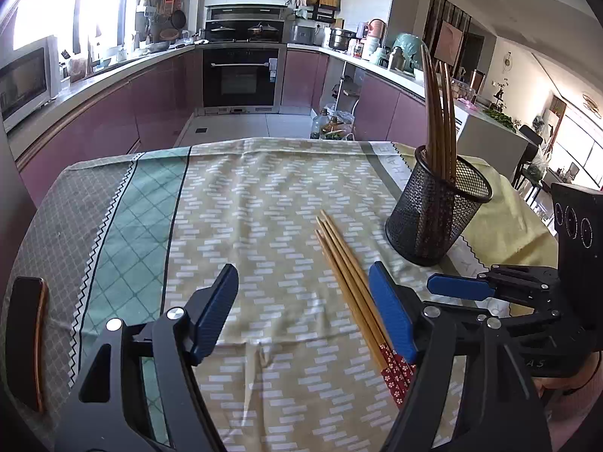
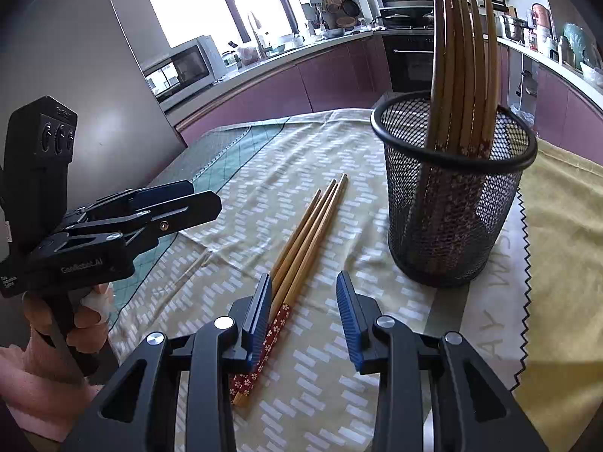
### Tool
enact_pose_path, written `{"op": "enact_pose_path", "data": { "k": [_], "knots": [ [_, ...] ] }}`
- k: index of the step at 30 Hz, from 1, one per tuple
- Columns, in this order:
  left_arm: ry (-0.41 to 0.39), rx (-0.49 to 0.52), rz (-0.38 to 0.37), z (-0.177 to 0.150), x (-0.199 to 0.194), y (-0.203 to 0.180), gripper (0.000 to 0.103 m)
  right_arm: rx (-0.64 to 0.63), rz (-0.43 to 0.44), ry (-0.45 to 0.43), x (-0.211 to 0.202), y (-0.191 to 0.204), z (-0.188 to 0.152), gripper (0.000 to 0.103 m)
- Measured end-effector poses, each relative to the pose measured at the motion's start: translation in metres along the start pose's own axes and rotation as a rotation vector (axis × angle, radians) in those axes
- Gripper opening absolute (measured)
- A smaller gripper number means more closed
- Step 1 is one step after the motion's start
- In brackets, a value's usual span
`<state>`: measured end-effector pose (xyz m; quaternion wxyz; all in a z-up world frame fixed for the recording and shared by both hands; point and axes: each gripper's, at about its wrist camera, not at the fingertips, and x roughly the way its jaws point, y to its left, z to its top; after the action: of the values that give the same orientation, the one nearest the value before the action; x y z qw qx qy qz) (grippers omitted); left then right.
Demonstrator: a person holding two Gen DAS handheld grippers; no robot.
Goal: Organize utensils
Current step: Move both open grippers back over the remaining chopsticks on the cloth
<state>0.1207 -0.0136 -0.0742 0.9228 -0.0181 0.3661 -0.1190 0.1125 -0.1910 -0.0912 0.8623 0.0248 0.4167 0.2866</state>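
Note:
Several wooden chopsticks (image 1: 345, 271) with red flowered ends lie side by side on the patterned tablecloth (image 1: 245, 207). My left gripper (image 1: 305, 310) hovers over the cloth, open wide and empty, its right finger just above the chopsticks. A black mesh holder (image 1: 437, 214) with several chopsticks upright stands beyond. In the right wrist view my right gripper (image 2: 305, 320) is open and low over the chopsticks (image 2: 309, 226); they run along its left pad, unpinched. The mesh holder (image 2: 452, 196) stands ahead to the right. The left gripper (image 2: 201, 197) is at the left.
A hand (image 2: 56, 342) holds the left gripper's handle. A dark curved object (image 1: 26, 339) sits at the table's left edge. Beyond the far table edge are purple kitchen cabinets (image 1: 113, 113), an oven (image 1: 239, 75) and bottles on the floor (image 1: 331, 124).

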Motion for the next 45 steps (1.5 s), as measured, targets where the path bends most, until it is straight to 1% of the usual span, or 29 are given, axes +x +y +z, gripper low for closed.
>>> {"op": "enact_pose_path", "data": {
  "k": [3,8,24,26,34,38,45],
  "knots": [
    [0.013,0.0,0.026,-0.007,0.003,-0.001,0.074,-0.003,-0.006,0.022,0.006,0.004,-0.003,0.033],
    [0.04,0.002,0.044,-0.017,0.009,-0.002,0.074,-0.022,-0.027,0.038,0.009,0.011,-0.007,0.033],
    [0.073,0.023,0.036,-0.023,0.015,-0.009,0.073,-0.033,-0.073,0.06,0.013,0.011,-0.007,0.033],
    [0.079,0.029,0.035,-0.023,0.017,-0.011,0.073,-0.03,-0.088,0.062,0.013,0.01,-0.007,0.031],
    [0.119,0.048,0.024,-0.024,0.03,-0.016,0.073,-0.015,-0.081,0.063,0.01,0.005,-0.008,0.03],
    [0.145,0.064,0.021,-0.025,0.04,-0.022,0.072,-0.001,-0.064,0.063,0.009,0.002,-0.008,0.03],
    [0.171,0.077,0.014,-0.025,0.053,-0.029,0.071,0.002,-0.06,0.064,0.008,0.002,-0.008,0.03]
  ]
}}
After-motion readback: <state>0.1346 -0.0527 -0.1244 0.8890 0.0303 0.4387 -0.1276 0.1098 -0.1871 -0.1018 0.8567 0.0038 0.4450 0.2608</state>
